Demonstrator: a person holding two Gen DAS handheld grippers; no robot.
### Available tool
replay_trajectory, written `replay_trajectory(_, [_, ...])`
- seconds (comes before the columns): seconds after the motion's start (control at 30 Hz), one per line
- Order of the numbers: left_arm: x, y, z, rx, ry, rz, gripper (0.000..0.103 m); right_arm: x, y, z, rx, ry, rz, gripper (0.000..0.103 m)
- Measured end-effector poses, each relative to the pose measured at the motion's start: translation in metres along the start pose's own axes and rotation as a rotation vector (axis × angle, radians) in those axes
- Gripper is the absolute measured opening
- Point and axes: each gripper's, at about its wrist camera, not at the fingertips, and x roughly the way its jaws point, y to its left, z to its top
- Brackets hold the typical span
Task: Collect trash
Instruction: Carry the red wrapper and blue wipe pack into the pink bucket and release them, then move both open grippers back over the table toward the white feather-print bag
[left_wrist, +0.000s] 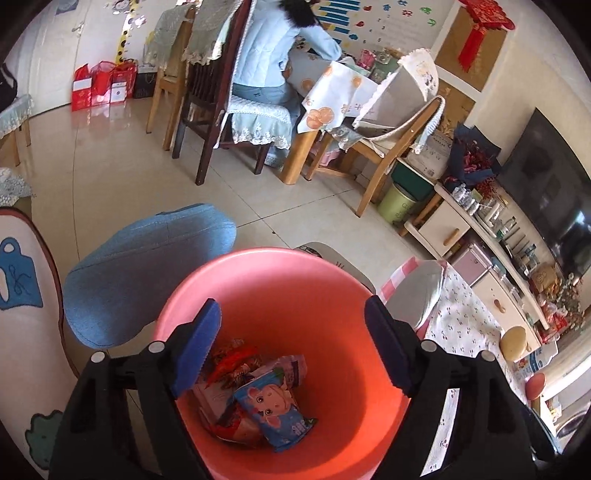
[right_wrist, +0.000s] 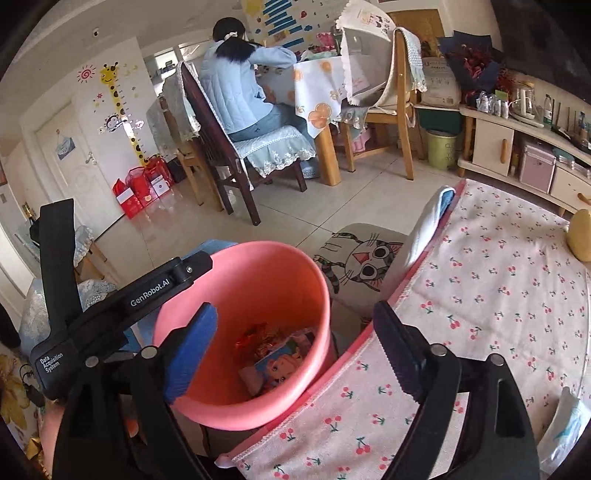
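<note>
Round pink plastic bin (left_wrist: 295, 280) beside cherry-print bench (right_wrist: 498, 295) edge, holding crumpled snack wrappers (left_wrist: 266, 398). Left hand-held gripper (left_wrist: 291, 343) and right hand-held gripper (right_wrist: 295, 347): jaws spread wide, nothing held.

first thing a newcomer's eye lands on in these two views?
The pink bucket, front and centre beside the cherry-print tablecloth, with snack wrappers at its bottom. Both the left gripper and right gripper stand open over it, holding nothing. Behind, a person in a light-blue jacket sits at the dining table.
</note>
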Motion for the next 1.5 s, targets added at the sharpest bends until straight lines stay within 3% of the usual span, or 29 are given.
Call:
replay_trajectory(0.37, [-0.02,-0.065,-0.027,0.187,-0.13,-0.169,0.09,-0.054,-0.044,-0.031,-0.046,-0.063,-0.162,0.094])
replay_trajectory(0.47, [-0.02,-0.076,-0.033,0.21,-0.111,-0.212,0.091,-0.069,-0.054,-0.041,-0.074,-0.105,-0.217,0.095])
replay_trajectory(0.7, [-0.022,-0.1,-0.049,0.27,-0.078,-0.215,0.091,-0.097,-0.084,-0.05,-0.071,-0.154,-0.283,0.098])
replay_trajectory(0.87, [-0.019,-0.122,-0.066,0.373,-0.02,-0.214,0.091,-0.112,-0.103,-0.061,-0.048,-0.168,-0.32,0.098])
replay_trajectory(1.1, [-0.023,-0.149,-0.088,0.472,0.013,-0.241,0.091,-0.129,-0.124,-0.078,-0.032,-0.172,-0.358,0.098])
replay_trajectory(1.5, [-0.021,-0.176,-0.116,0.519,0.057,-0.258,0.092,-0.154,-0.166,-0.095,0.04,-0.169,-0.367,0.098])
